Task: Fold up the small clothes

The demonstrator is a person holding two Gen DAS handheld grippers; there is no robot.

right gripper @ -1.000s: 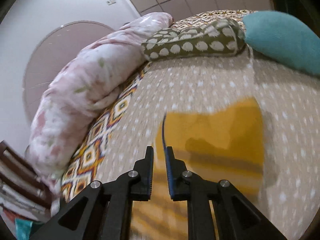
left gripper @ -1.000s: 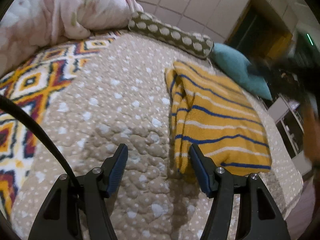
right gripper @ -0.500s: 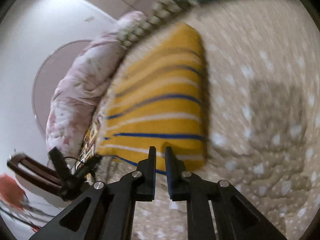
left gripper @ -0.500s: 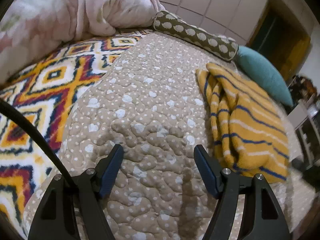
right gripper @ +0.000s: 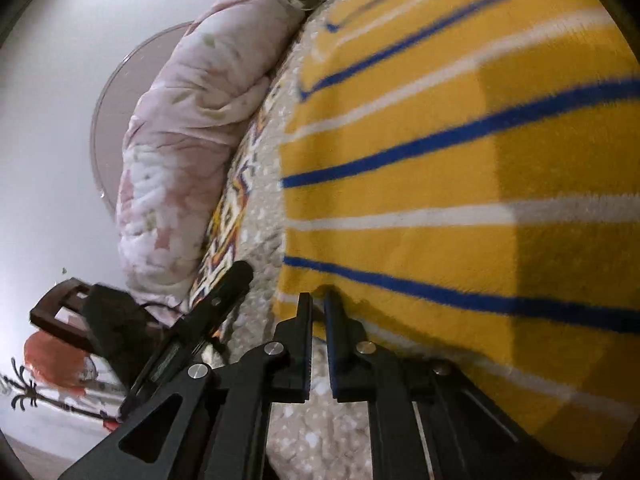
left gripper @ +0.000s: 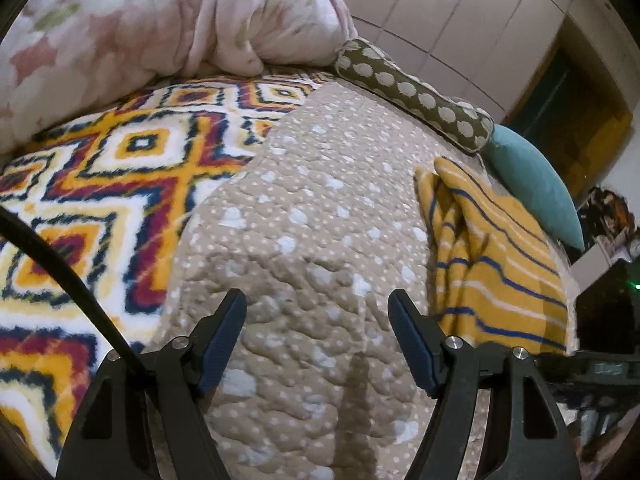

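A folded yellow garment with blue and white stripes [left gripper: 496, 264] lies on the beige dotted quilt [left gripper: 320, 216] at the right of the left wrist view. My left gripper [left gripper: 318, 316] is open and empty over bare quilt, left of the garment. In the right wrist view the garment [right gripper: 460, 160] fills the frame. My right gripper [right gripper: 318, 300] has its jaws almost together, with the tips at the garment's near edge. I cannot tell if cloth is pinched between them.
A pink floral duvet [left gripper: 160, 24] is heaped at the back left. A patterned diamond blanket [left gripper: 100, 184] lies at the left. A green dotted bolster [left gripper: 416, 92] and a teal pillow [left gripper: 532, 184] lie behind the garment. The left gripper's body [right gripper: 180, 320] shows in the right view.
The left gripper has pulled back and to the left, away from the garment. The right gripper has swung around and moved in close to the garment's edge, staying nearly closed.
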